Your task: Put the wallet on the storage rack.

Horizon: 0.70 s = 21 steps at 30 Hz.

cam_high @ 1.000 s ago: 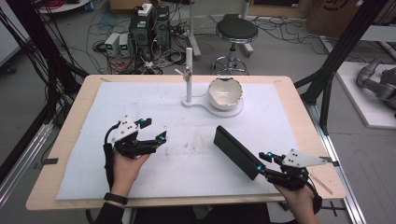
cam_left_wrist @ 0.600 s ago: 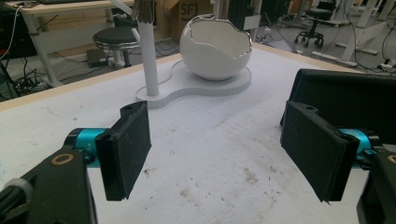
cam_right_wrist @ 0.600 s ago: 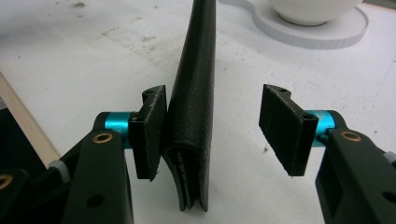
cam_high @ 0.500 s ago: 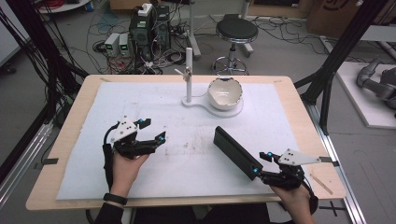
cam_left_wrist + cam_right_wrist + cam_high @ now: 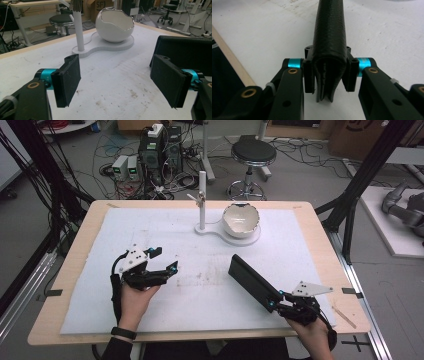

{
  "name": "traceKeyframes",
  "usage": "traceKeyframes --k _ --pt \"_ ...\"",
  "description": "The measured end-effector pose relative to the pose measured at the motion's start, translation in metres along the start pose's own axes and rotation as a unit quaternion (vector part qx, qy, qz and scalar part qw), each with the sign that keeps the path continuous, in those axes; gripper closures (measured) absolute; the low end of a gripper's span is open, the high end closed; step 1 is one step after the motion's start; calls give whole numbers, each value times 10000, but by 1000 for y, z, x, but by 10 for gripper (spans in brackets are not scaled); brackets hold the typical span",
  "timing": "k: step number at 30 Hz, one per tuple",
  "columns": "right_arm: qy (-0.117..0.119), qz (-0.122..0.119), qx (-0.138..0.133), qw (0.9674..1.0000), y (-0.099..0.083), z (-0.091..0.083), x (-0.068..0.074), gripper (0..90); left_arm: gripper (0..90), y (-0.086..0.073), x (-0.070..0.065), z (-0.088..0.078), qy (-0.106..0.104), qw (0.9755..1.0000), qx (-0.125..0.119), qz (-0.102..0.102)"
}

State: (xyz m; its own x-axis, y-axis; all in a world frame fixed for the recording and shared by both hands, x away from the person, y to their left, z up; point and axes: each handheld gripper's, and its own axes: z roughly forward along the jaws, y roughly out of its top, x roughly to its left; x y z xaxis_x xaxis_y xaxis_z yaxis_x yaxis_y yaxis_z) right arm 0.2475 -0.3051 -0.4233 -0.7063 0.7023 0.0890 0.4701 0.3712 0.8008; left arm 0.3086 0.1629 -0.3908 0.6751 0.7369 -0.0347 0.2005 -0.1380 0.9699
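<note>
Right gripper (image 5: pixel 278 300) just closed, seemingly clamping black case (image 5: pixel 252 282)

Mid surface (image 5: pixel 200 285) between left claw (image 5: pixel 162 260) and the black case (image 5: pixel 252 282) is open for passing, far side blocked by white post (image 5: pixel 202 200) and cracked white bowl (image 5: pixel 241 219) on their base (image 5: pixel 220 231).
</note>
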Motion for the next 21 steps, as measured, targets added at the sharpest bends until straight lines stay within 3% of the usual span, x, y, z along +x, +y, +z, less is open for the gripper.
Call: traceKeyframes --k 12,21 --pt "-344 53 -329 9989 17 -16 -3 765 243 -1 -1 -2 -8 10000 8 -13" --pt "-622 148 -750 9951 49 -32 -18 765 243 -1 0 -4 8 10000 -8 -17"
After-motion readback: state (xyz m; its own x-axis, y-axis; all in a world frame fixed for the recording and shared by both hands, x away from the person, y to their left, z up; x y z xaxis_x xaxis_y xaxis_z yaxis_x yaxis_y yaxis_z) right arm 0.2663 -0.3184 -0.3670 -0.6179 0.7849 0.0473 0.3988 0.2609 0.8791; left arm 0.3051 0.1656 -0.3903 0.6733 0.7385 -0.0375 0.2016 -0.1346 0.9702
